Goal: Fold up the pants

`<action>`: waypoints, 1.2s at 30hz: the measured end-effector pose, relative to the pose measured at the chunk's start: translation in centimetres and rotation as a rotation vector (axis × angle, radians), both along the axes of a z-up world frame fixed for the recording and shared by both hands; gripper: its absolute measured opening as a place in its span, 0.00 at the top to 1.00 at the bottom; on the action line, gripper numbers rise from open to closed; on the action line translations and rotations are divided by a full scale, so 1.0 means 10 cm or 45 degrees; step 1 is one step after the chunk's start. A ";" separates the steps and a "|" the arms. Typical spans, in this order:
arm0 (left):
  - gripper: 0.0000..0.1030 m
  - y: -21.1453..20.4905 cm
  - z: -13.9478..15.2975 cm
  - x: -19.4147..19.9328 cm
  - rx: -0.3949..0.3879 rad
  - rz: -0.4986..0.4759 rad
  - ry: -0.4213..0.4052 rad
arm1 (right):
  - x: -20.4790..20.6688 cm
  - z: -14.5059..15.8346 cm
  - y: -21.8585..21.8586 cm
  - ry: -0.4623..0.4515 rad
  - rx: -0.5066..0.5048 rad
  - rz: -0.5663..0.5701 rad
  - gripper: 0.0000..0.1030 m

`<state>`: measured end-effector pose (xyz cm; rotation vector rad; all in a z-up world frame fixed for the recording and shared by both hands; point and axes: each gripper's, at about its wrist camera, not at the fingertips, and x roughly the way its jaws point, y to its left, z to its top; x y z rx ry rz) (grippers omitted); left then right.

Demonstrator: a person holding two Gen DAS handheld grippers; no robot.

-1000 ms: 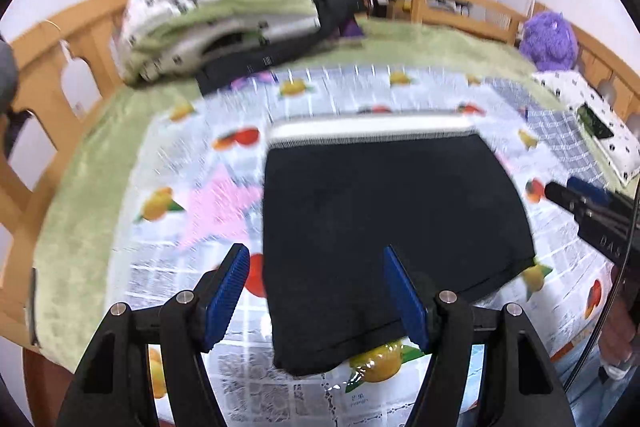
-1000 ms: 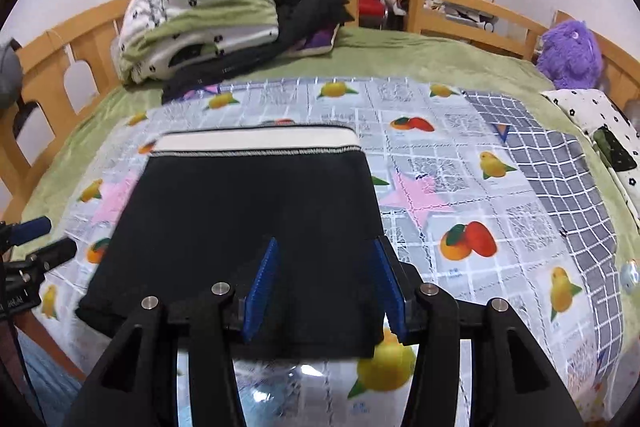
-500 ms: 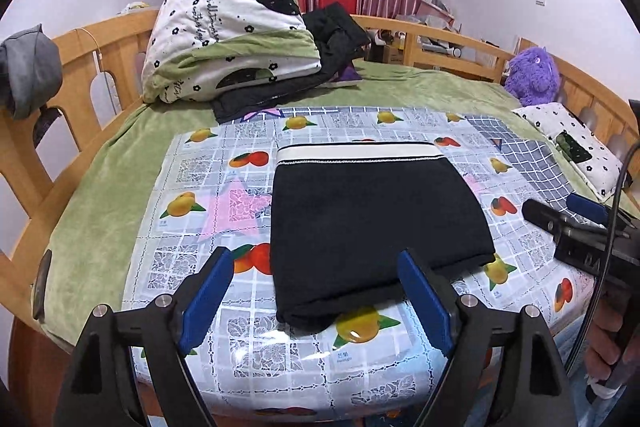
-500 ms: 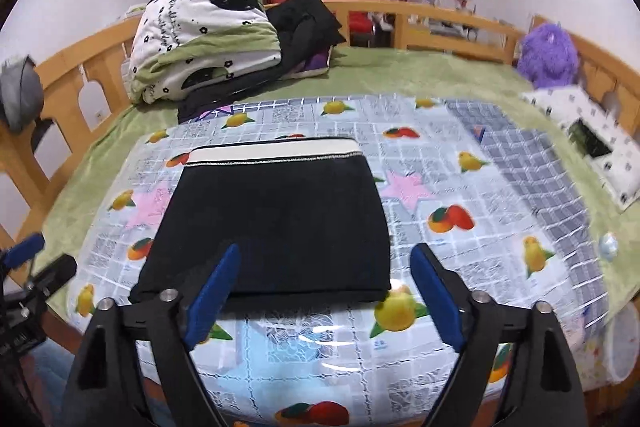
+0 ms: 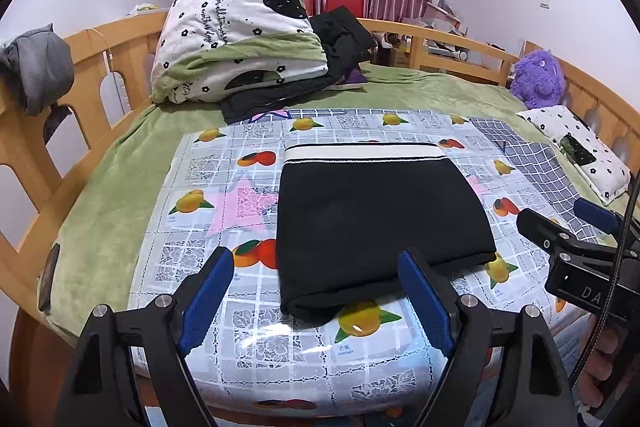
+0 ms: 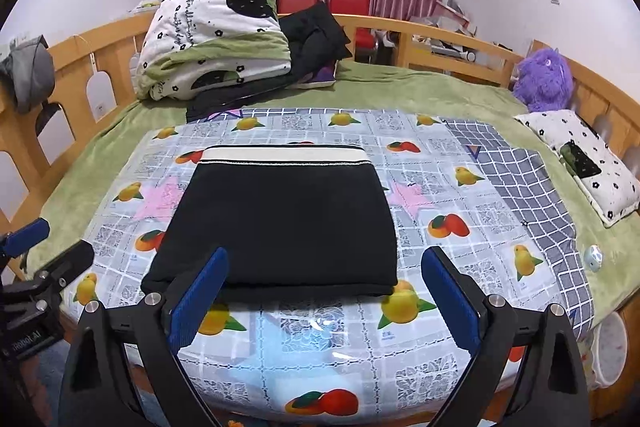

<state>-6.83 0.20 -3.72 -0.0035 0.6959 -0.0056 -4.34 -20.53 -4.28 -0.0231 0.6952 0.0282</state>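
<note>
Both grippers, left (image 5: pixel 316 297) and right (image 6: pixel 326 297), have just spread wide and grip nothing. Pants (image 6: pixel 280 223) lie folded near the bed's (image 6: pixel 400 87) front edge; withdraw straight back, clear of the fold.

My left gripper (image 5: pixel 316 293) gaping, nothing between its blue pads, my right gripper (image 6: pixel 324 297) just opened wide, likewise empty, both tilted downward

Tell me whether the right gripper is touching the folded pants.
Apart. The right wrist view shows the right gripper open, its fingers held back above the pants.
</note>
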 end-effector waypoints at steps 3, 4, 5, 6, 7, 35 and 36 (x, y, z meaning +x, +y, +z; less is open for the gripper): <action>0.19 0.02 -0.01 0.02 0.001 0.016 0.015 | -0.01 0.01 0.00 0.007 0.020 0.006 0.07; 0.19 0.02 -0.01 0.02 -0.005 0.017 0.018 | -0.01 0.01 0.00 0.006 0.024 0.004 0.07; 0.19 0.03 -0.01 0.02 -0.009 0.017 0.020 | -0.01 0.01 0.00 0.005 0.029 0.004 0.07; 0.19 0.03 -0.01 0.02 -0.008 0.018 0.019 | -0.01 0.01 0.00 0.006 0.032 0.003 0.07; 0.19 0.03 -0.01 0.02 -0.005 0.018 0.017 | -0.01 0.01 -0.01 0.011 0.036 0.002 0.07; 0.19 0.16 -0.11 0.10 -0.010 0.065 0.044 | -0.02 -0.02 -0.11 0.017 0.038 0.005 0.07; 0.19 0.17 -0.12 0.10 -0.007 0.068 0.045 | -0.02 -0.03 -0.12 0.017 0.039 0.005 0.07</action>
